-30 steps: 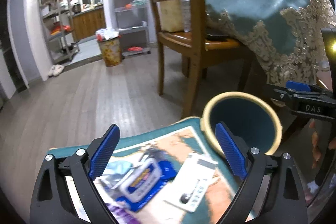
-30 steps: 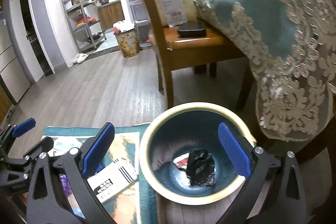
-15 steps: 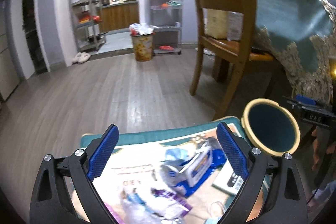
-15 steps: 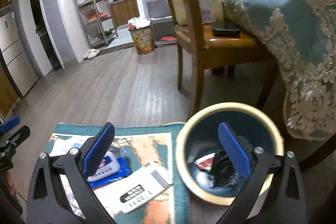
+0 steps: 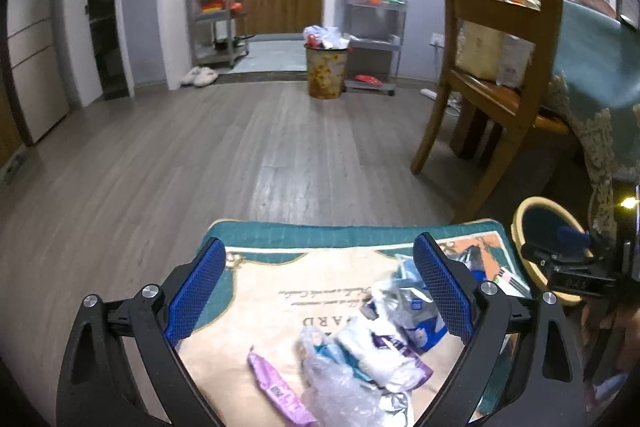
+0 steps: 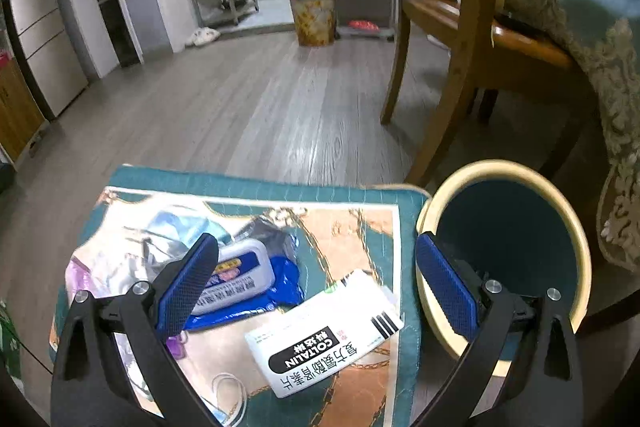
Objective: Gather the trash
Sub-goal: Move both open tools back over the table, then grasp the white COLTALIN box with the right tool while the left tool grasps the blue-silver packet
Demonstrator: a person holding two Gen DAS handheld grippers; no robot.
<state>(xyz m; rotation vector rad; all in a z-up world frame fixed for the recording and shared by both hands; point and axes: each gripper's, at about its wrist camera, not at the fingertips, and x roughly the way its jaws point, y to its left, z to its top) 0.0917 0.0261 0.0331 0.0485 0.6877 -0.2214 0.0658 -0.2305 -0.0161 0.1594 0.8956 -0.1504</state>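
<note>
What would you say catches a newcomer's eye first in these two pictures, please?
First, the litter heaped on the patterned mat: a white medicine box at its near right, a blue wipes pack in the middle, and crumpled plastic wrappers to the left. Next, the cream-rimmed bin standing beside the mat's right edge. Both the left gripper and the right gripper hover above with jaws wide and empty.

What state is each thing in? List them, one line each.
Left claw: open, empty, over the mat.
Right claw: open, empty, above the medicine box.
Medicine box: lying flat on the mat, closed.
Wipes pack: lying flat, lid shut.
Purple wrapper: flat on the mat.
Plastic bag: crumpled.
Bin: upright beside the mat, contents hidden.
Mat: spread flat on the floor.
</note>
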